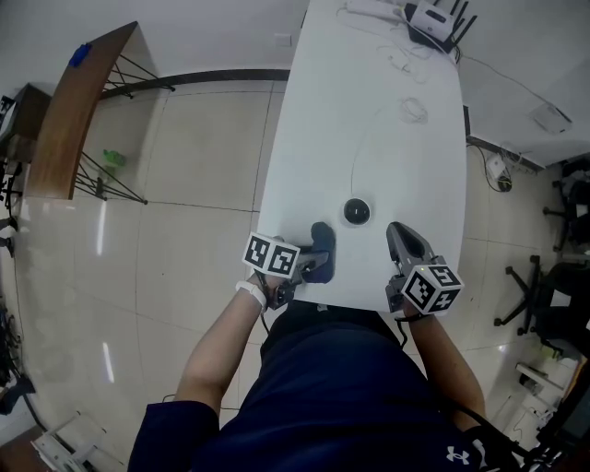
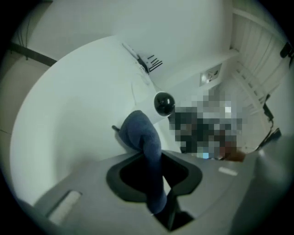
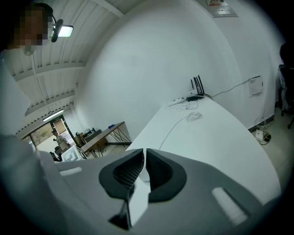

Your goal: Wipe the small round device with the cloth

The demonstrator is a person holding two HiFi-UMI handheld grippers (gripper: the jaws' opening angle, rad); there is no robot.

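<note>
A small round black device (image 1: 357, 211) sits on the white table (image 1: 369, 138), a thin cable running from it toward the far end. My left gripper (image 1: 313, 263) is shut on a blue cloth (image 1: 322, 244), whose free end bunches on the table just left of the device. In the left gripper view the blue cloth (image 2: 146, 147) runs up between the jaws toward the device (image 2: 164, 103), a short gap apart. My right gripper (image 1: 403, 241) hovers right of the device, shut with nothing held; in its own view the right gripper (image 3: 144, 161) has its jaws nearly touching.
A router (image 1: 433, 20) with antennas and loose white cables (image 1: 412, 111) lie at the table's far end. A wooden desk (image 1: 78, 111) stands to the left on the tiled floor. Office chairs (image 1: 553, 286) stand at the right.
</note>
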